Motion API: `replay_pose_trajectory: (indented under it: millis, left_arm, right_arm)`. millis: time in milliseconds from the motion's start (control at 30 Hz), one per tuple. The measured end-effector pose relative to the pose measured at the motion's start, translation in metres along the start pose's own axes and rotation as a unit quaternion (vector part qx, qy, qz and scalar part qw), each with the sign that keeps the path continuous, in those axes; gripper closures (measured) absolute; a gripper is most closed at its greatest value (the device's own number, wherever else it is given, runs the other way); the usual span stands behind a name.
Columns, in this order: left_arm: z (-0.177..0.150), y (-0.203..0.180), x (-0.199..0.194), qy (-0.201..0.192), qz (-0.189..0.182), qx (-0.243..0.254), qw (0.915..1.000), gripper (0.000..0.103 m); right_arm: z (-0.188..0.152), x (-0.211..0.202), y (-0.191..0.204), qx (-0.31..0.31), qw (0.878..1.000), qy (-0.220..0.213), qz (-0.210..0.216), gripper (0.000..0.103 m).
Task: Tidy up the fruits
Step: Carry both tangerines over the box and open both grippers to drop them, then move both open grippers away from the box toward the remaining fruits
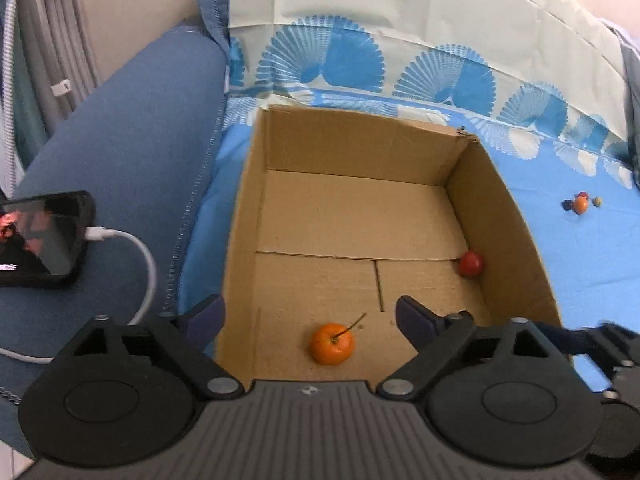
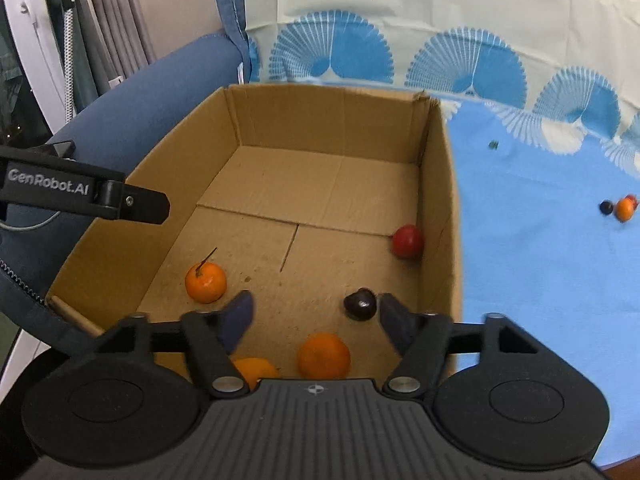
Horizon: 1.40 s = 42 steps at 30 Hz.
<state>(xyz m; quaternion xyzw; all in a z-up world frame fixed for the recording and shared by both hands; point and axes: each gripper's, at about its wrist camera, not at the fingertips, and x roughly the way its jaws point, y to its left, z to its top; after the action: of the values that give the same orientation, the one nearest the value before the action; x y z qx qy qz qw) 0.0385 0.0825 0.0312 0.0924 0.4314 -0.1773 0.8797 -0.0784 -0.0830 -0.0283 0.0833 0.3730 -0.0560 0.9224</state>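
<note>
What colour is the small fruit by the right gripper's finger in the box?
Very dark, nearly black fruit; right wrist view shows it best.

Blue sheet covers sofa seat; fan-pattern border runs along its back edge. Open cardboard box sits directly on sheet, at left end, against blue sofa arm. Small fruit cluster lies loose on sheet toward right edge, well apart from box: orange one, dark one touching it, red one behind. Tiny dark speck near back edge, unidentifiable. Phone with white cable rests on sofa arm.
</note>
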Motion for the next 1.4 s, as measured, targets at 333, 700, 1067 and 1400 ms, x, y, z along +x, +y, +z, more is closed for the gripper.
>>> replay_pose_trajectory:
  millis: [333,700,1067,1400]
  left_arm:
    - [-0.021,0.02,-0.062,-0.012,0.04,-0.013,0.999,0.002]
    - [-0.064,-0.023,-0.104,-0.02,0.02,0.024,0.9993,0.0]
    - [-0.071,-0.046,-0.128,-0.041,0.017,0.045,0.998,0.0]
    - [-0.064,-0.061,-0.133,-0.05,0.019,0.059,0.9968,0.0]
  right_arm:
    - [-0.024,-0.097,-0.012,0.039,0.997,-0.068,0.006,0.005]
    - [-0.039,-0.144,-0.008,0.051,0.992,-0.119,-0.005,0.001]
    - [-0.048,-0.165,-0.013,0.076,0.986,-0.145,-0.007,0.001]
    - [-0.053,-0.173,-0.024,0.088,0.983,-0.159,-0.006,0.001]
